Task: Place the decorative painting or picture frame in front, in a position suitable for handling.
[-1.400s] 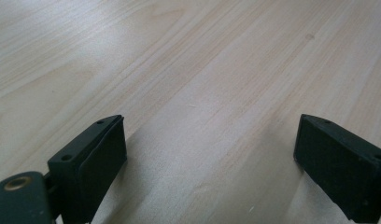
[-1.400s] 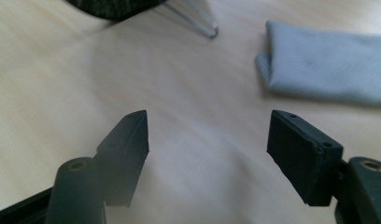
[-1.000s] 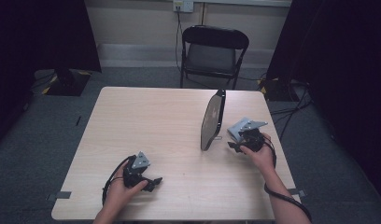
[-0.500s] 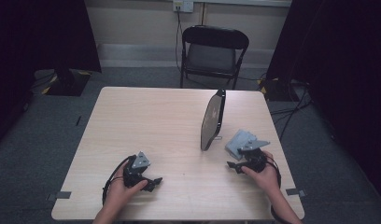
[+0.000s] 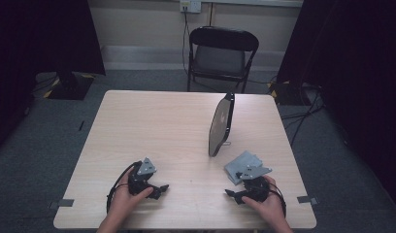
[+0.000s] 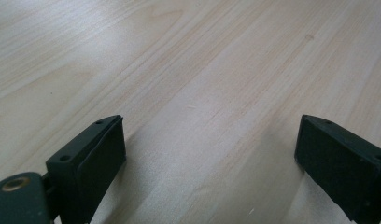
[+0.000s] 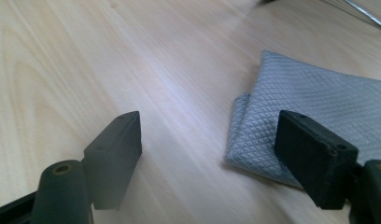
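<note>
Resting empty on table [image 5: 138,121]: both tongs, left [image 6: 207,154] and right [image 7: 207,154], gaped wide; grey cloth [image 7: 319,102] released beside upright mirror [image 5: 220,125].

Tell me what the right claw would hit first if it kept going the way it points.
Probably nothing: the right claw is open, aimed across bare wooden table. The folded grey cloth lies just beside its line, by one jaw, so that jaw might graze it.

In the right gripper view the grey cloth [image 7: 319,107] runs off the right edge, one jaw covers part of it, and a metal stand [image 7: 361,11] is cut off at the top corner.
</note>
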Available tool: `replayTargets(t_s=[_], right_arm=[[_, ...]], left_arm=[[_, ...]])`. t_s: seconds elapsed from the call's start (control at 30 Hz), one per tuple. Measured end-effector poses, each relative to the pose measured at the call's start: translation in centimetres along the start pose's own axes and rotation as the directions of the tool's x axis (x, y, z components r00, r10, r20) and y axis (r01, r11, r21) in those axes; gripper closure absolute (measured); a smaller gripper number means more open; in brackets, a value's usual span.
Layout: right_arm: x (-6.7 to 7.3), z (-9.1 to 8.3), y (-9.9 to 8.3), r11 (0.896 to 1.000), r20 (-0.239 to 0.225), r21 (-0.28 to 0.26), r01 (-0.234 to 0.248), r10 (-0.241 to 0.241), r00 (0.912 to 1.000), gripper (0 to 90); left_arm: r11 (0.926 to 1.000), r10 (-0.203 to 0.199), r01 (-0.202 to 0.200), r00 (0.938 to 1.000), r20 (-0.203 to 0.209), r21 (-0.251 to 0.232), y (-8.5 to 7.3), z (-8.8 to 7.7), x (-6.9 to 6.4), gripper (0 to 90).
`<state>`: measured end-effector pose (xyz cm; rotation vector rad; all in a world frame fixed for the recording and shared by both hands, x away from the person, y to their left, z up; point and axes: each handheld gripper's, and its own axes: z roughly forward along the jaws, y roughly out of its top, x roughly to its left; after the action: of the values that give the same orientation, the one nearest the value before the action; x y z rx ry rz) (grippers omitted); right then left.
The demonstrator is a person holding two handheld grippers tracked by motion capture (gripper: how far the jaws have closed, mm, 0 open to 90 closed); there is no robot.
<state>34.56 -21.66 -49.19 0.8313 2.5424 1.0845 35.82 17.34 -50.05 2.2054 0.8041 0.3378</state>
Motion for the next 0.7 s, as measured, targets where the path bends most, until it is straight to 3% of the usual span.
replayTargets(t_s=[0.1,0.17,0.23,0.37,0.57,0.63,0.7], right_arm=[[0.6,0.2,0.3,1.0,-0.012,0.005,0.016,-0.016,0.9998,23.9],[0.8,0.1,0.5,0.999,0.004,0.01,0.036,-0.036,0.9993,26.2],[0.4,-0.2,0.5,1.0,0.002,-0.007,0.02,-0.019,0.9998,26.1],[-1.7,-1.4,0.6,0.997,0.025,-0.056,-0.044,0.046,0.9986,26.5],[-5.6,-2.5,0.4,0.997,0.13,-0.022,-0.071,0.073,0.9888,30.7],[-6.4,-2.5,-0.1,0.994,0.111,-0.016,-0.112,0.113,0.9873,31.6],[-6.9,-2.4,-0.6,0.992,0.138,0.004,-0.123,0.121,0.9831,31.8]], left_arm=[[1.0,0.0,0.0,1.0,0.0,0.0,0.0,0.0,0.0,8.3],[1.0,0.0,0.0,1.0,0.0,0.0,0.0,0.0,0.0,8.2],[1.0,0.0,0.0,1.0,0.0,0.0,0.0,0.0,0.0,8.2],[1.0,0.001,-0.001,1.0,0.0,0.001,0.0,0.0,0.0,8.2],[1.0,0.002,-0.002,1.0,0.0,0.002,0.0,0.0,0.0,8.2],[1.0,0.001,-0.001,1.0,0.0,0.001,0.0,0.0,0.0,8.2],[1.0,0.001,-0.001,1.0,0.0,0.0,0.0,0.0,0.0,8.2]])
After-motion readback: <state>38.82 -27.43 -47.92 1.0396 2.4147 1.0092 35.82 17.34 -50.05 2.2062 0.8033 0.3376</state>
